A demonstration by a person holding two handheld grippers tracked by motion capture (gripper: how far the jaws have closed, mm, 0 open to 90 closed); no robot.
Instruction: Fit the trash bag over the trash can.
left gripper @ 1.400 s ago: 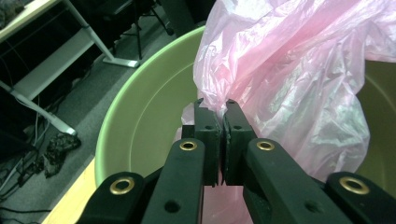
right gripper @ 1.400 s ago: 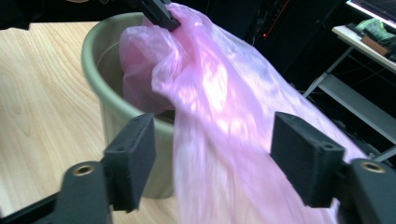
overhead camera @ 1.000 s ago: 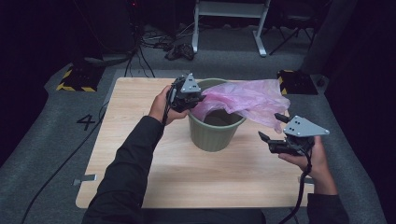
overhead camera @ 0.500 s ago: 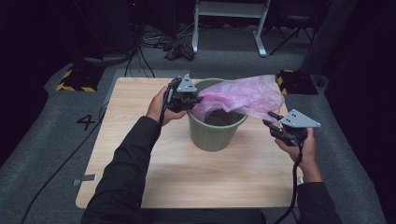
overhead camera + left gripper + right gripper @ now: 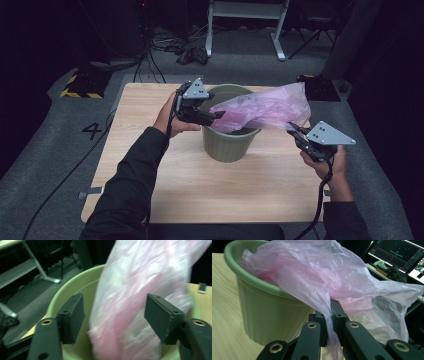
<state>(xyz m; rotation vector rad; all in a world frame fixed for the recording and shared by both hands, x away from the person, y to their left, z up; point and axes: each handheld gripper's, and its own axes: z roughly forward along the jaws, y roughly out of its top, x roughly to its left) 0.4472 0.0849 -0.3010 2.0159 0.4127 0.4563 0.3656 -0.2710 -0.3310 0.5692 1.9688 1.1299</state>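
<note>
Pink plastic bag [image 5: 265, 107] lies draped over the green bin [image 5: 227, 142] at the middle of the high view, one end down inside the bin's mouth, the other spread out past its right rim toward the right of the frame. The bin stands on the wooden table [image 5: 200, 185]. At centre right, the right gripper [image 5: 295, 132] has a fold of the bag's loose end pinched between its jaws; in the right gripper view the right gripper [image 5: 331, 315] has its two black pads pressed together with the thin film trapped between them, after closing just now. At upper centre-left, the left gripper [image 5: 215, 116] reaches over the bin's left rim, and its jaws have just been opening. In the left gripper view they stand wide apart at lower left and lower right, with the bag [image 5: 140, 302] bulging between them over the bin [image 5: 75, 287]; that picture is blurred, but the pads seem clear of the plastic.
</note>
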